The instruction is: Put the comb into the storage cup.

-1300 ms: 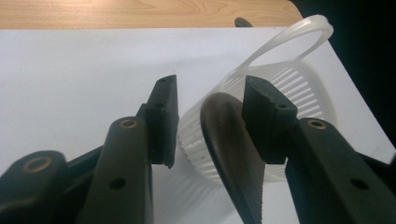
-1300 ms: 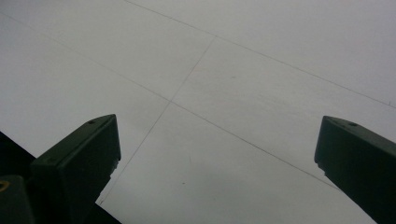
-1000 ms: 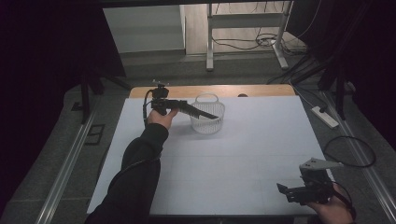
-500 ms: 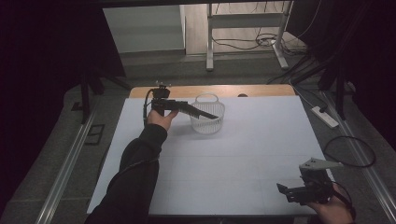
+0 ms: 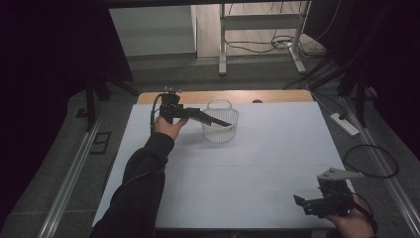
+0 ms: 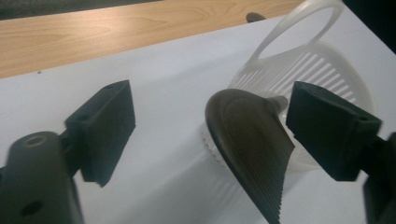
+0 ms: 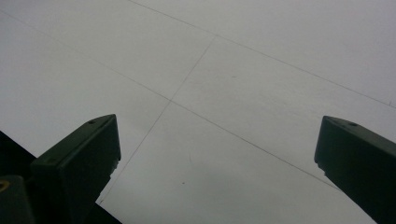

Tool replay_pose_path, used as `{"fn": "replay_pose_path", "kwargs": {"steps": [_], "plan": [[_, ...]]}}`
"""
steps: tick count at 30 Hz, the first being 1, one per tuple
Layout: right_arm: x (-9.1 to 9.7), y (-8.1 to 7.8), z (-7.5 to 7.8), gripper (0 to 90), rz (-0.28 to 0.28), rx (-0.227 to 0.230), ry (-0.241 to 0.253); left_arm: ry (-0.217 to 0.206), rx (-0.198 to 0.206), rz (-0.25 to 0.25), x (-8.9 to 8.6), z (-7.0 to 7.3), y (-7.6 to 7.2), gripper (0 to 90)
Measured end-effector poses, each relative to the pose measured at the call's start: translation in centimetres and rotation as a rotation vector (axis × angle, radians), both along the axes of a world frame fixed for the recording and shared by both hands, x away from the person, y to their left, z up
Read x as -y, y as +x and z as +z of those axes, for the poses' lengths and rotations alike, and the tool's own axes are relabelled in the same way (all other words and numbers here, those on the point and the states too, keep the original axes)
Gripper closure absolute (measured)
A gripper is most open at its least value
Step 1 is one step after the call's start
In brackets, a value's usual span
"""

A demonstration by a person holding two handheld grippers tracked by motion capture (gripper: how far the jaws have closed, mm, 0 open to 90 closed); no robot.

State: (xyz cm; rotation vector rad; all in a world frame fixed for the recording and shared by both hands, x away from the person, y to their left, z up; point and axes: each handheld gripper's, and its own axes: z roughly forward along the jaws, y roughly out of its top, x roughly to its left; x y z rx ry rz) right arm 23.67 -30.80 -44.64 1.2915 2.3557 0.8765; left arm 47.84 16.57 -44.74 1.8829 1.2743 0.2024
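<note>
Left tongs (image 5: 218, 119) seen left of centre in the upper half of the high view, held level above the white tabletop (image 5: 277, 163), tips over the rim of a translucent slotted basket (image 5: 220, 124). Jaws just been opening, now spread wide. In the left gripper view, left tongs (image 6: 210, 126) with a dark ribbed comb-like piece (image 6: 250, 144) between the jaws: close against the right-hand pad, well clear of the left-hand pad, not pressed from both sides. Whether the piece touches the right-hand pad cannot be told. Piece slanted, broad rounded end uppermost, narrow end running toward the bottom edge of the frame. Basket (image 6: 317, 70) directly behind it, handle arched up at upper right of that frame. Strip of bare wood (image 6: 116, 28) along the top, beyond the white sheet.

Right tongs (image 5: 309, 203) at lower right of the high view, low over the near edge of the tabletop, held in a hand (image 5: 354, 223) at the bottom edge. In the right gripper view, right tongs (image 7: 217, 158) spread wide, nothing between the jaws, plain white tabletop (image 7: 233, 70) with faint seam lines beyond.

Basket standing upright near the far edge of the tabletop, well apart from the right tongs.
</note>
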Motion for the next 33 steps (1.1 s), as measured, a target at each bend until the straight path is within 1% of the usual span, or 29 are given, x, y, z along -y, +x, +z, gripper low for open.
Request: {"fn": "replay_pose_path", "kwargs": {"steps": [2, 3, 5, 7, 10, 19, 20, 25, 30, 33], "plan": [[0.0, 0.0, 0.0, 0.5, -0.001, 0.000, 0.001, 0.005, 0.010, -0.008, -0.1, 0.1, 0.0, 12.7], [0.0, 0.0, 0.0, 0.5, -0.001, -0.001, 0.001, 0.006, 0.012, -0.015, -0.1, 0.2, -0.1, 12.1], [0.0, 0.1, 0.0, 0.5, 0.000, -0.004, 0.000, 0.016, 0.008, -0.013, 0.0, 0.4, -0.1, 10.7], [0.0, 0.0, 0.0, 0.5, 0.000, -0.001, 0.001, 0.013, 0.012, -0.028, -0.1, 0.6, -0.2, 8.5], [0.0, 0.0, 0.0, 0.4, -0.001, -0.001, 0.002, 0.027, 0.019, -0.057, 0.0, 0.7, -0.5, 4.8], [0.0, 0.0, 0.0, 0.3, -0.001, 0.000, -0.001, 0.141, 0.079, -0.079, 0.4, 0.7, -1.3, 1.2], [0.0, 0.0, 0.0, 0.3, -0.001, 0.001, 0.000, 0.142, 0.088, -0.084, 0.4, 0.7, -1.4, 1.0], [0.0, 0.0, 0.0, 0.1, 0.000, -0.001, -0.002, 0.141, 0.109, -0.096, 0.4, 0.6, -1.7, 0.0], [-0.1, 0.0, 0.0, 0.1, 0.001, 0.000, -0.004, 0.147, 0.142, -0.107, 0.4, 0.7, -2.2, 0.0], [-0.1, 0.0, 0.0, 0.1, 0.002, 0.000, -0.004, 0.153, 0.153, -0.112, 0.4, 0.7, -2.3, 0.0]]}}
